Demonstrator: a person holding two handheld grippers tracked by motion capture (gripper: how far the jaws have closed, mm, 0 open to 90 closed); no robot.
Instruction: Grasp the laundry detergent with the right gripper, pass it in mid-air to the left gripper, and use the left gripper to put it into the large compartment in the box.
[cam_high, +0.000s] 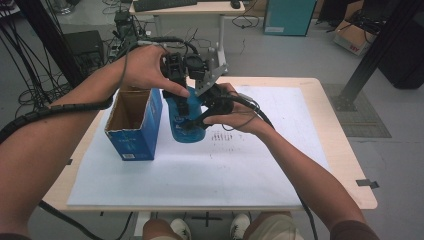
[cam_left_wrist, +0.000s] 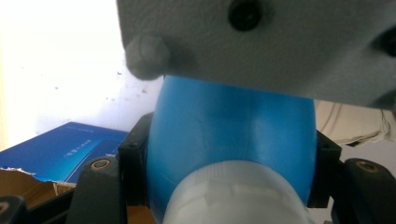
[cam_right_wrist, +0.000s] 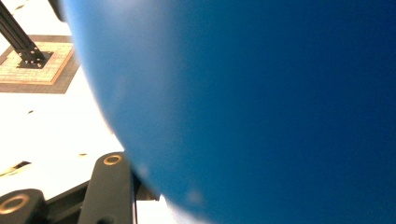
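High view: blue bottle (cam_high: 186, 125) held above white sheet (cam_high: 200, 170) on table (cam_high: 345, 165), just right of open blue box (cam_high: 135, 125), near table's far middle. Left gripper (cam_high: 181, 82) above bottle, gripped by left hand (cam_high: 145, 65), pointing down onto bottle's upper part. Right gripper (cam_high: 197, 120) coming in from right, gripped by right hand (cam_high: 237, 112), jaws across bottle's lower body. Grey three-cornered plate (cam_high: 210, 75) between both hands. Box upright on sheet, top open, brown inside showing, apart from bottle by narrow gap. Cables trailing from both grippers along forearms.

Left gripper view: bottle (cam_left_wrist: 229, 135) pinched between both black jaws, pads pressed on either flank, white cap (cam_left_wrist: 238, 196) nearest camera at bottom. Left gripper (cam_left_wrist: 229, 158) clamped on bottle. Grey plate (cam_left_wrist: 261, 42) of other gripper across top, just beyond bottle. Box (cam_left_wrist: 60, 154) at lower left, torn cardboard edge visible.

Right gripper view: bottle (cam_right_wrist: 261, 107) very close to lens, blurred, covering most of frame. One black jaw at lower left, hard against bottle's side; other jaw hidden behind bottle. Right gripper closed on bottle. Sheet (cam_right_wrist: 51, 130) beyond, floor mat (cam_right_wrist: 37, 65) at upper left.
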